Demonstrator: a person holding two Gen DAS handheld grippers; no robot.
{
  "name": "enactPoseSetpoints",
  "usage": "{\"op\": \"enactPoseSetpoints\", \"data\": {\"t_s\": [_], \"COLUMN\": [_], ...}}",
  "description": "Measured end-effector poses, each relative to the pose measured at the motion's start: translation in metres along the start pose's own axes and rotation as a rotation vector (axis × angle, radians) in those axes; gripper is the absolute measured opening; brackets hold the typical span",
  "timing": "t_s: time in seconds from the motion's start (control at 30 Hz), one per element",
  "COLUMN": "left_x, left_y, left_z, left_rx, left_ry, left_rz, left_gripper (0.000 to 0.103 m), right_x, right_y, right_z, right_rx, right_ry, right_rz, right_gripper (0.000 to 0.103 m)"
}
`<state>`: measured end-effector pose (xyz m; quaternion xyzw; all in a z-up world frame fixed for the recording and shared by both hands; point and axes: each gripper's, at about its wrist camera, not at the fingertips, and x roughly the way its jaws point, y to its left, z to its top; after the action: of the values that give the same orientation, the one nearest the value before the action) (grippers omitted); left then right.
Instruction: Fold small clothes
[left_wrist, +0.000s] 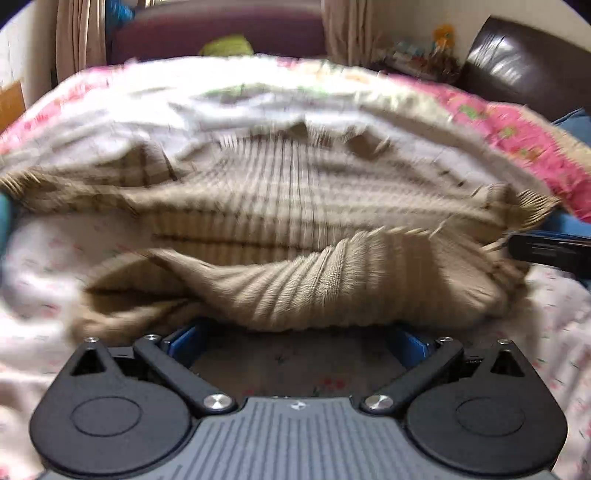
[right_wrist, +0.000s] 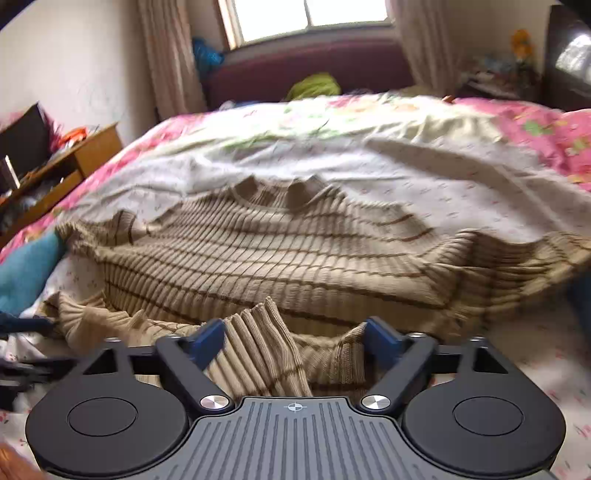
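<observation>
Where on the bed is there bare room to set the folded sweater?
Bare sheet lies beyond the sweater collar, toward the pink quilt. Crowded near the right gripper, where bunched hem sits between its fingers.

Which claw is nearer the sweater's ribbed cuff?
Right. The right claw straddles the ribbed cuff, jaws open; the left claw sits beneath a sleeve fold farther left.
</observation>
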<state>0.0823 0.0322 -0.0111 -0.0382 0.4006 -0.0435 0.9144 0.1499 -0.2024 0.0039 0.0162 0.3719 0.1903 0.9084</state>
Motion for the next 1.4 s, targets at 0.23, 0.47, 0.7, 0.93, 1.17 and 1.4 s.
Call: {"op": "enactPoseSetpoints", "data": {"t_s": [0.23,0.47,0.7,0.93,1.17,1.4], "left_x": [-0.041,-0.039,-0.049,-0.064,-0.067,-0.07], "left_y": [0.025,0.041,0.045,0.058,0.06,0.064], "left_z": [0.015,0.015,0.002,-0.002,-0.001,0.004], "left_rx": [0.082,0.056,0.045,0.022,0.023,0.028], "left_ry": [-0.113,-0.105,-0.103,-0.13,-0.147,-0.146], "left_rz": [0.08,0.069,0.016,-0.01,-0.013,0.019], "left_gripper": [0.103,0.103,0.103,0.103,0.103,0.103], "right_x": [0.024,-0.031,-0.065,-0.07,-0.014,-0.027], "right_y": [0.006,0.015,0.027,0.039,0.052,0.037], "right_z": [0.007,-0.005,-0.022,-0.019,0.0,-0.005], "right_rx": [-0.04,-0.178,-0.229,-0.321,-0.428,-0.233], "right_ry": [0.118,0.152,0.195,0.184,0.171,0.243], "right_rz": [0.042,0.058,0.078,0.028,0.057,0.152], "right_gripper": [0.01,0.005,0.0,0.015,0.052,0.005]}}
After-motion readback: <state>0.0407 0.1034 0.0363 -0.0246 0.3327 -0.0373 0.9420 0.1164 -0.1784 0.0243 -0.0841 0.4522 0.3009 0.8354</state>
